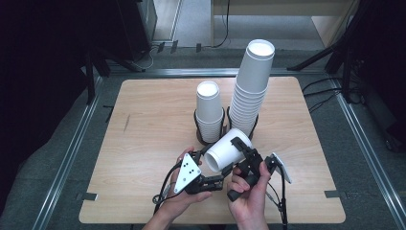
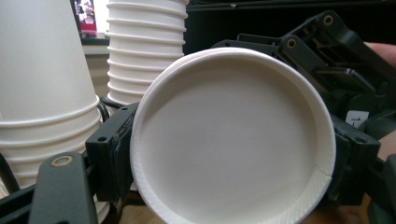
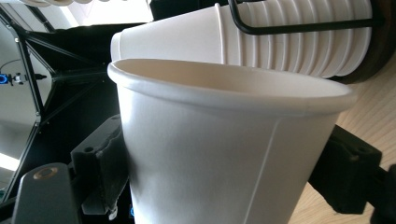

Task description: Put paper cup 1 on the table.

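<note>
A white paper cup [image 1: 229, 149] lies on its side in the air over the table's front half, held between both grippers. My left gripper [image 1: 222, 175] comes in from the lower left. In the left gripper view the cup's round base [image 2: 233, 140] faces the camera, with a black jaw against its rim on either side. My right gripper [image 1: 238, 155] reaches in from the right. The right gripper view shows its jaws clamped on the cup's side wall [image 3: 224, 154], the mouth rim pointing away from the camera.
Two stacks of upside-down white cups stand in black wire holders just behind the held cup: a short stack [image 1: 209, 112] and a tall stack [image 1: 251, 91]. The wooden table [image 1: 143, 143] has bare surface to the left and right.
</note>
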Motion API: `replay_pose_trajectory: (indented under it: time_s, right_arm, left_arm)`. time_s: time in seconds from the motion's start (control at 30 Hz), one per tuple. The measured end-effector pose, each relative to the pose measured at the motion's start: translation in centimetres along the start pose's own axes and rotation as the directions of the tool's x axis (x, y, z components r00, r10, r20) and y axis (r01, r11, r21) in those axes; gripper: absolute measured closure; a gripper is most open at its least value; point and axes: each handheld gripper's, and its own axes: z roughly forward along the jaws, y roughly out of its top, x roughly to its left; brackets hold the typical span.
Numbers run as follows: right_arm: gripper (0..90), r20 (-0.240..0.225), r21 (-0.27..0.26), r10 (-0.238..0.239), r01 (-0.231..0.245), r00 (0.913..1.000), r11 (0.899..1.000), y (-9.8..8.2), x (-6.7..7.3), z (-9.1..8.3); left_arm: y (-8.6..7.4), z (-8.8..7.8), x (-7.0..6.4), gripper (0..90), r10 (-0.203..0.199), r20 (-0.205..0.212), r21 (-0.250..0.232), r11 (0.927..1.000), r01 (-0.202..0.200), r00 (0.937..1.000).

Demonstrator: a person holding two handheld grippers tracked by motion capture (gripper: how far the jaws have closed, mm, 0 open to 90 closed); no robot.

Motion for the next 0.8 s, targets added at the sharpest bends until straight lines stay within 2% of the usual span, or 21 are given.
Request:
replay_pose_trajectory:
  time_s: [0.03, 0.1, 0.17, 0.2, 0.3, 0.33, 0.47, 0.53, 0.6, 0.67, 0.7, 0.73, 0.77, 0.8]
  right_arm:
    - [16.8, 0.001, -0.006, -0.005, 0.005, 1.0000, 1.000, -0.1, 0.0, -0.1]
    - [16.9, 0.000, -0.016, -0.007, 0.007, 1.0000, 1.000, -0.1, 0.1, -0.1]
    - [16.9, 0.001, -0.021, -0.010, 0.010, 1.0000, 1.000, -0.1, 0.1, -0.2]
    - [16.9, 0.004, -0.034, -0.023, 0.023, 0.9997, 0.999, 0.1, 0.2, -0.2]
    - [16.9, 0.001, -0.038, -0.025, 0.025, 0.9997, 0.999, 0.2, 0.2, -0.3]
    - [16.9, 0.010, -0.044, -0.056, 0.056, 0.9984, 0.997, 0.4, 0.3, -0.3]
    - [16.9, 0.020, -0.057, -0.085, 0.086, 0.9962, 0.995, 0.6, 0.3, -0.4]
    - [16.9, 0.028, -0.077, -0.118, 0.120, 0.9926, 0.990, 0.7, 0.4, -0.6]
    - [16.9, 0.030, -0.083, -0.130, 0.132, 0.9910, 0.988, 0.7, 0.5, -0.7]
    - [16.7, 0.029, -0.104, -0.167, 0.169, 0.9855, 0.980, 0.8, 0.8, -0.8]
    - [16.7, 0.029, -0.104, -0.167, 0.169, 0.9855, 0.980, 0.8, 0.8, -0.8]
    - [16.7, 0.036, -0.106, -0.177, 0.180, 0.9835, 0.978, 0.8, 0.9, -0.9]
    - [16.5, 0.033, -0.113, -0.207, 0.209, 0.9779, 0.971, 1.0, 1.0, -1.0]
    - [16.5, 0.026, -0.112, -0.211, 0.213, 0.9770, 0.971, 1.0, 1.1, -1.0]
  left_arm:
    - [0.2, 0.0, 0.0, 13.3, -0.011, 0.011, 0.013, 0.9999, 0.011, 0.9999]
    - [0.4, -0.1, 0.1, 9.2, -0.018, 0.007, 0.015, 0.9997, 0.018, 0.9998]
    - [0.5, -0.2, 0.1, 8.7, -0.028, 0.008, 0.015, 0.9995, 0.028, 0.9996]
    - [0.6, -0.3, 0.2, 6.1, -0.038, 0.010, 0.026, 0.9990, 0.038, 0.9992]
    - [0.7, -0.4, 0.3, 2.8, -0.046, 0.014, 0.047, 0.9979, 0.045, 0.9989]
    - [0.7, -0.4, 0.4, 2.6, -0.050, 0.013, 0.054, 0.9973, 0.049, 0.9987]
    - [0.7, -0.4, 0.5, 2.3, -0.050, 0.008, 0.063, 0.9968, 0.049, 0.9987]
    - [0.7, -0.4, 0.4, 2.3, -0.051, 0.008, 0.066, 0.9966, 0.050, 0.9987]
    - [0.7, -0.4, 0.4, 2.3, -0.052, 0.008, 0.070, 0.9962, 0.051, 0.9986]
    - [0.7, -0.4, 0.5, 2.3, -0.055, 0.010, 0.073, 0.9959, 0.054, 0.9984]
    - [0.7, -0.4, 0.5, 2.3, -0.056, 0.010, 0.074, 0.9957, 0.055, 0.9984]
    - [0.7, -0.4, 0.5, 2.3, -0.058, 0.009, 0.075, 0.9955, 0.057, 0.9983]
    - [0.7, -0.4, 0.5, 2.3, -0.062, 0.011, 0.075, 0.9953, 0.061, 0.9980]
    - [0.7, -0.4, 0.5, 2.3, -0.062, 0.011, 0.075, 0.9953, 0.061, 0.9980]
